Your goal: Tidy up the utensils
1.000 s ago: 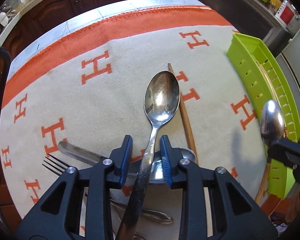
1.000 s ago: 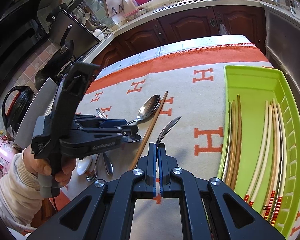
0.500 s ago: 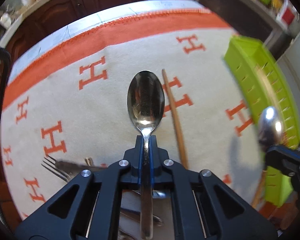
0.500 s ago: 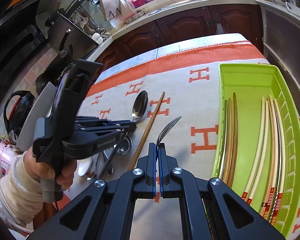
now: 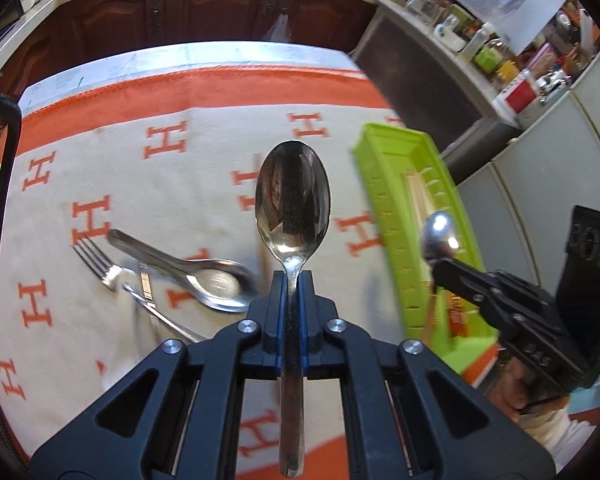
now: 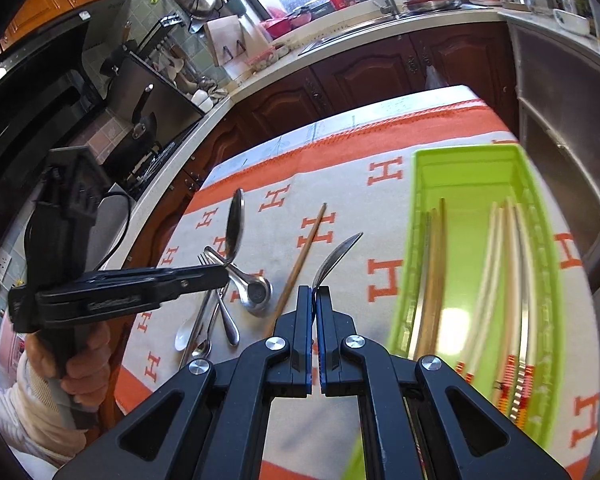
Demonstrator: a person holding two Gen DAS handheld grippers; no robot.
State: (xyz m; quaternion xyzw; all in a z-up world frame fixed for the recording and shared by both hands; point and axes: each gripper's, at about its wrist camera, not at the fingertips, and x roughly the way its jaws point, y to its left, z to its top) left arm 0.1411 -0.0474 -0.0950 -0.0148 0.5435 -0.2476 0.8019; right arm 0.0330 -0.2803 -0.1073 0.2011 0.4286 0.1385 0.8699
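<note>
With its pads clamped on the neck of a large spoon [image 5: 293,204], the left gripper [image 5: 291,280] holds it clear of the cutlery pile [image 5: 180,276], presumably for sorting. The right gripper [image 6: 314,294] pinches a smaller spoon [image 6: 336,258] beside the green tray [image 6: 540,240], where chopsticks [image 6: 500,272] already lie.

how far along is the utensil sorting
Partly done. Chopsticks already lie in the green tray. In hand: the left gripper is shut on a spoon, and the right gripper is shut on another spoon, both off the cloth. Left on the cloth: one chopstick, a fork and several spoons in a pile.
</note>
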